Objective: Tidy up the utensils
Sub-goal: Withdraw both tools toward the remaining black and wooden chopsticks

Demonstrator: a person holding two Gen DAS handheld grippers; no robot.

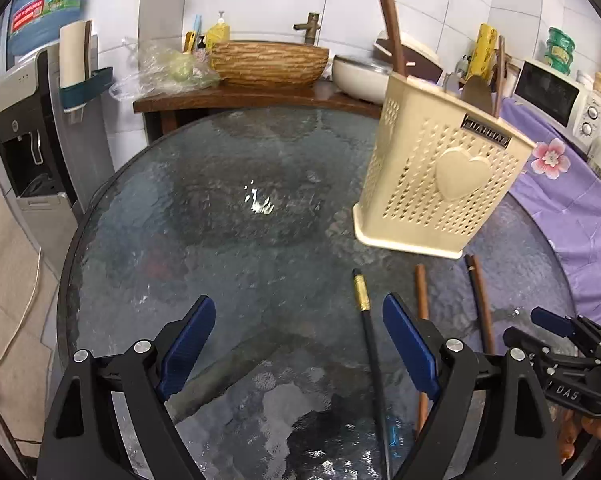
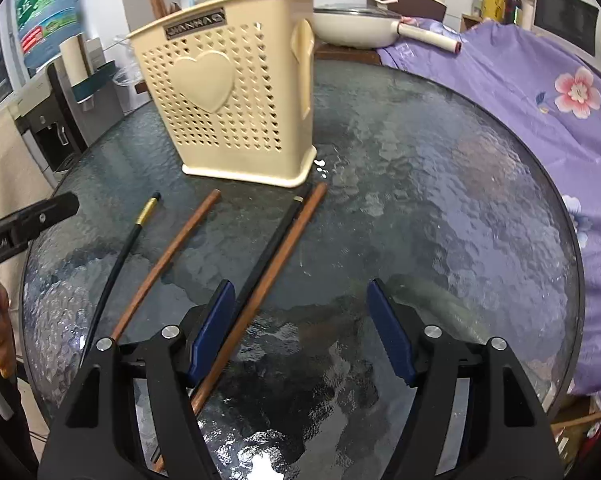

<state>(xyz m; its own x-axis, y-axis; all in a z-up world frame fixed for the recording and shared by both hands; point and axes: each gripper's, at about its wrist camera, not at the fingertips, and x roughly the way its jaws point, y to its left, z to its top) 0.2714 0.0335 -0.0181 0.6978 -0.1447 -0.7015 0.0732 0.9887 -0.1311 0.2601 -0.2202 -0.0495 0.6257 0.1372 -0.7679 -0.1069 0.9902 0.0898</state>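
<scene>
Four loose chopsticks (image 2: 168, 252), two black, two brown, lie before the cream holder (image 2: 236, 108) mid-table; both tongs, left gripper (image 1: 300, 344) and right gripper (image 2: 300, 328), released, gripping nothing.

A round glass table (image 2: 440, 184) carries a cream utensil holder (image 2: 236, 120) and four chopsticks (image 2: 172, 252).

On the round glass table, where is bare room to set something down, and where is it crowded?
The round glass table is bare to the right of the cream perforated utensil holder, out to the purple floral cloth, and on its left side toward the water dispenser. It is crowded in front of the holder: two black chopsticks and two brown wooden chopsticks lie there.
</scene>
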